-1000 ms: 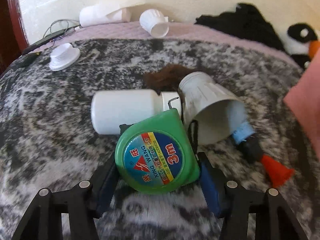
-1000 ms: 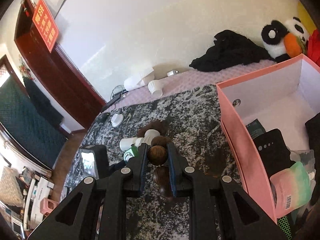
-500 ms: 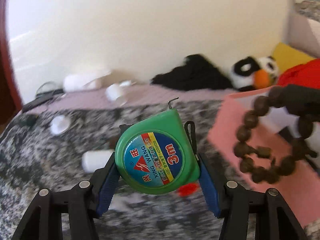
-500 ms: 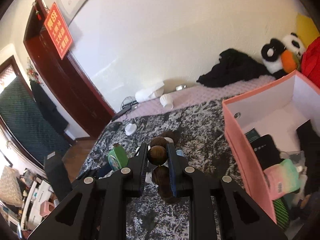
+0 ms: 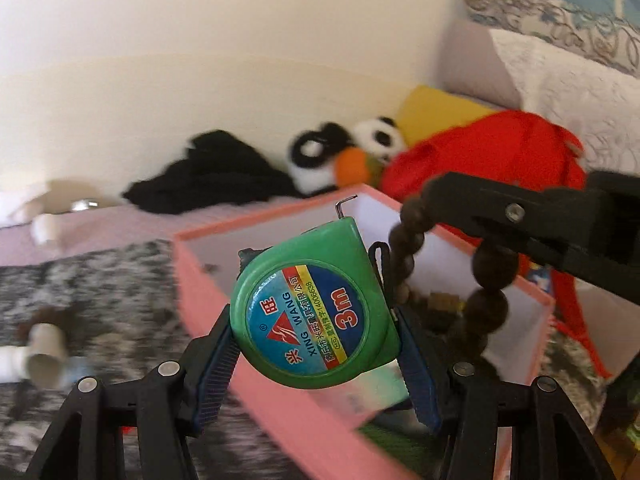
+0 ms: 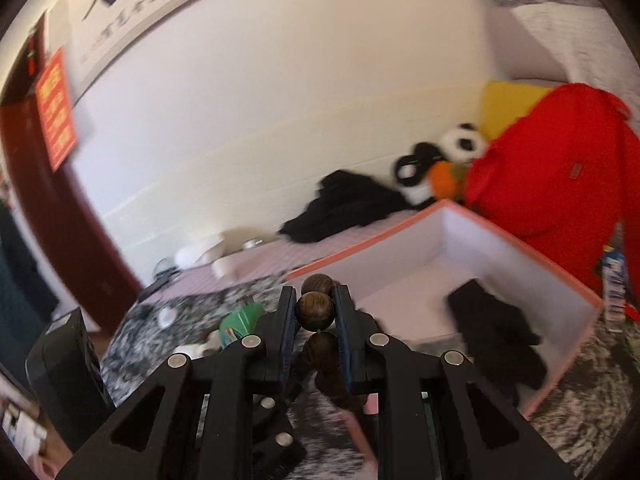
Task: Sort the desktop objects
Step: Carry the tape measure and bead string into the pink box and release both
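Pink box [image 5: 280, 408] below; left gripper [image 5: 316, 344] clamps tape measure [image 5: 312, 312]; right gripper [image 6: 315, 312] pinches bead bracelet [image 6: 314, 312].

The left gripper [image 5: 316, 344] clamped a green tape measure [image 5: 314, 308] by its sides, held in the air in front of a pink box [image 5: 224, 300]. To its right, the right gripper [image 5: 520, 228] gripped a brown bead bracelet [image 5: 486, 296] that hung over the box. A panda plush [image 5: 340, 156] and a red bag [image 5: 488, 156] lay behind, blurred.
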`<control>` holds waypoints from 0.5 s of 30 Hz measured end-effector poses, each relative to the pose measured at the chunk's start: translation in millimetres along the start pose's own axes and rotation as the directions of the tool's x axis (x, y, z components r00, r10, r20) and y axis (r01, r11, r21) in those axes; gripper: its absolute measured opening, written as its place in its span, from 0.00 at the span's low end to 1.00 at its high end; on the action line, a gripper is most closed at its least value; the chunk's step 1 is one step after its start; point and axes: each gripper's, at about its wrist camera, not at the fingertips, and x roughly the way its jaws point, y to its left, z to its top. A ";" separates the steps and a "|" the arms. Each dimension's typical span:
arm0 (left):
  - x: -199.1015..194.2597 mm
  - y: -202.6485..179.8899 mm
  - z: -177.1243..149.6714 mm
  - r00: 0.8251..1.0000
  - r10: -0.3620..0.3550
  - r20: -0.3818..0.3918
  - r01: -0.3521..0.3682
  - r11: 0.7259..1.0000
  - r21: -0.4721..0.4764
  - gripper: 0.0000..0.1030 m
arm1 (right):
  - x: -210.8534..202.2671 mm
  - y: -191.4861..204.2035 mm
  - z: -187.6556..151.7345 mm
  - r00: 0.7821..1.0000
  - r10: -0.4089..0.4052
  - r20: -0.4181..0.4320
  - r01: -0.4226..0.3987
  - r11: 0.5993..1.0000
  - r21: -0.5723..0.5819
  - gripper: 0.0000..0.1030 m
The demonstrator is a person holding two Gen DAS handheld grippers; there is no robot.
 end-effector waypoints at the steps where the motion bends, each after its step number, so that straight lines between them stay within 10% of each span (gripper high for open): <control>1: 5.3 -7.1 -1.8 1.000 -0.006 -0.012 0.006 1.000 0.010 0.62 | -1.8 -7.8 1.1 1.000 -0.017 0.003 0.017 1.000 0.006 0.20; 3: 15.4 -20.8 -6.3 0.999 -0.014 -0.040 0.016 0.999 0.036 0.63 | -4.9 -22.9 2.7 0.999 -0.045 0.004 0.044 0.999 0.021 0.20; 6: 18.9 -30.3 -10.4 0.999 0.007 -0.040 -0.005 0.999 0.054 0.97 | -8.5 -44.9 4.8 0.998 -0.065 -0.001 0.065 0.996 0.061 0.26; 8: 13.4 -32.7 -10.5 1.000 0.019 -0.020 -0.018 0.998 0.058 1.00 | -13.4 -55.2 5.6 0.995 -0.097 0.019 0.095 0.991 0.098 0.68; 10: 8.1 -33.6 -9.7 1.000 0.020 -0.010 -0.020 0.998 0.061 1.00 | -18.8 -64.4 6.3 0.990 -0.133 0.045 0.126 0.983 0.136 0.85; 15: 0.4 -29.4 -8.5 1.000 0.023 -0.013 -0.023 0.999 0.033 1.00 | -31.1 -60.7 9.1 0.989 -0.116 0.090 0.102 0.985 0.142 0.85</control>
